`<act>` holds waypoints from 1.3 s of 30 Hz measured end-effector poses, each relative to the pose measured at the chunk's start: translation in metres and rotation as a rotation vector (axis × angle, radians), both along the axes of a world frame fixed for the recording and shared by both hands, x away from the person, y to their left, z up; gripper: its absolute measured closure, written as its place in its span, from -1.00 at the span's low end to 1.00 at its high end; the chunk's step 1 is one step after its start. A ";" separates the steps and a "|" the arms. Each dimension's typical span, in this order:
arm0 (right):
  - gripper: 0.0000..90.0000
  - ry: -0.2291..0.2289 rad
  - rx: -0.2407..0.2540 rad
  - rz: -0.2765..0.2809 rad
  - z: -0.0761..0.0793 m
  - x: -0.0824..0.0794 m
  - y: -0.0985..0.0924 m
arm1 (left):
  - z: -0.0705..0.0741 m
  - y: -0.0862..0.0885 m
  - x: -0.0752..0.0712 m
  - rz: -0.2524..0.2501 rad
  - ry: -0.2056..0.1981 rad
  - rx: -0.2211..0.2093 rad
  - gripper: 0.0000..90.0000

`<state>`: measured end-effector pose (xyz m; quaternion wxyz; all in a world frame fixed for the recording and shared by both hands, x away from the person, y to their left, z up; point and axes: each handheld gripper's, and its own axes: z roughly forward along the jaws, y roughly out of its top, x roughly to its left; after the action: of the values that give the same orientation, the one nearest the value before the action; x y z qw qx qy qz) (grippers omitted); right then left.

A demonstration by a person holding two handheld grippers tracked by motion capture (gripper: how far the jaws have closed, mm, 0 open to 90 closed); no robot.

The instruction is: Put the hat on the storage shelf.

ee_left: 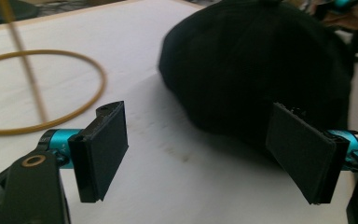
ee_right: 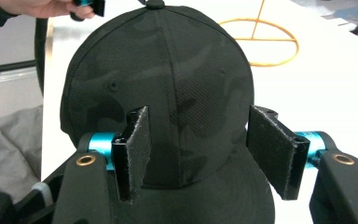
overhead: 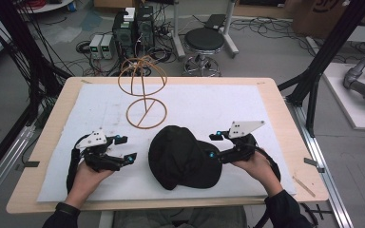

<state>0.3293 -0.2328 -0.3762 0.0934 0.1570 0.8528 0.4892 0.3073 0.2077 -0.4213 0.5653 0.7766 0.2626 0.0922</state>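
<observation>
A black cap point(overhead: 180, 156) lies on the white mat point(overhead: 218, 104), front and centre. An orange wire stand point(overhead: 146, 98) with a ring base rises behind it. My left gripper point(overhead: 127, 148) is open just left of the cap and apart from it. In the left gripper view the cap point(ee_left: 261, 60) sits beyond the right jaw of that gripper point(ee_left: 200, 154), with the stand's ring point(ee_left: 51, 52) at the left. My right gripper point(overhead: 212, 145) is open at the cap's right edge. In the right gripper view its jaws point(ee_right: 198, 149) stand on either side of the cap point(ee_right: 168, 70), low over the front panel.
The mat covers most of a wooden table point(overhead: 285, 142). A round stool point(overhead: 203, 40), computer boxes point(overhead: 133, 28) and cables sit on the floor past the far edge. Black frame posts point(overhead: 313, 76) stand at both sides. The other hand point(ee_right: 42, 7) shows beyond the cap.
</observation>
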 end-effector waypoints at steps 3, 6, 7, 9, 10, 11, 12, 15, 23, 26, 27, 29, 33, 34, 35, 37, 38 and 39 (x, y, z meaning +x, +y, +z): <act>-0.11 -0.002 0.001 -0.013 0.000 -0.001 -0.005 | -0.002 -0.012 0.002 -0.035 0.009 -0.004 -0.54; -0.11 -0.005 0.004 -0.026 0.000 -0.001 -0.009 | -0.004 -0.024 0.008 -0.057 0.021 -0.004 -0.50; -0.11 -0.006 0.004 -0.028 0.000 -0.001 -0.011 | -0.004 -0.026 0.010 -0.059 0.021 -0.005 -0.44; -0.11 -0.005 0.006 -0.034 0.000 -0.002 -0.014 | -0.004 -0.031 0.014 -0.052 0.024 -0.006 -0.41; -0.11 -0.007 0.007 -0.037 0.000 -0.002 -0.015 | -0.004 -0.033 0.015 -0.047 0.025 -0.005 -0.40; -0.11 -0.005 0.010 -0.039 0.000 -0.003 -0.016 | -0.004 -0.035 0.016 -0.049 0.026 -0.003 -0.37; -0.11 -0.005 0.010 -0.044 0.000 -0.003 -0.018 | -0.005 -0.037 0.017 -0.050 0.021 0.004 -0.36; -0.11 -0.005 0.017 -0.055 0.000 -0.003 -0.023 | -0.005 -0.044 0.018 -0.050 0.021 0.030 -0.28; -0.24 0.017 0.045 -0.154 -0.003 -0.001 -0.035 | -0.005 -0.051 0.016 -0.066 -0.008 0.069 -0.10; -0.32 0.029 0.052 -0.214 -0.006 0.002 -0.040 | -0.005 -0.053 0.018 -0.066 -0.002 0.071 -0.10; -0.31 0.037 0.058 -0.221 -0.007 0.002 -0.041 | -0.005 -0.053 0.018 -0.067 -0.003 0.079 -0.10; -0.32 0.033 0.051 -0.259 -0.008 0.002 -0.043 | -0.004 -0.055 0.018 -0.069 -0.010 0.088 -0.07; -0.31 0.044 0.061 -0.303 -0.010 0.004 -0.047 | -0.005 -0.060 0.017 -0.092 -0.030 0.121 0.25; -0.31 0.047 0.064 -0.307 -0.010 0.004 -0.048 | -0.005 -0.062 0.016 -0.095 -0.044 0.130 0.35; -0.31 0.042 0.064 -0.313 -0.010 0.003 -0.049 | -0.004 -0.062 0.016 -0.101 -0.053 0.137 0.43; -0.31 0.041 0.069 -0.314 -0.010 0.004 -0.050 | -0.003 -0.063 0.014 -0.114 -0.069 0.141 0.59; -0.31 0.043 0.071 -0.315 -0.011 0.004 -0.050 | -0.001 -0.063 0.013 -0.117 -0.092 0.156 0.75; -0.31 0.041 0.068 -0.316 -0.011 0.004 -0.051 | 0.000 -0.063 0.013 -0.124 -0.095 0.155 0.81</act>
<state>0.3331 -0.2836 -0.3871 0.1465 0.3020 0.8022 0.4938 0.3200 0.1451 -0.4212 0.5198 0.8276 0.1790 0.1136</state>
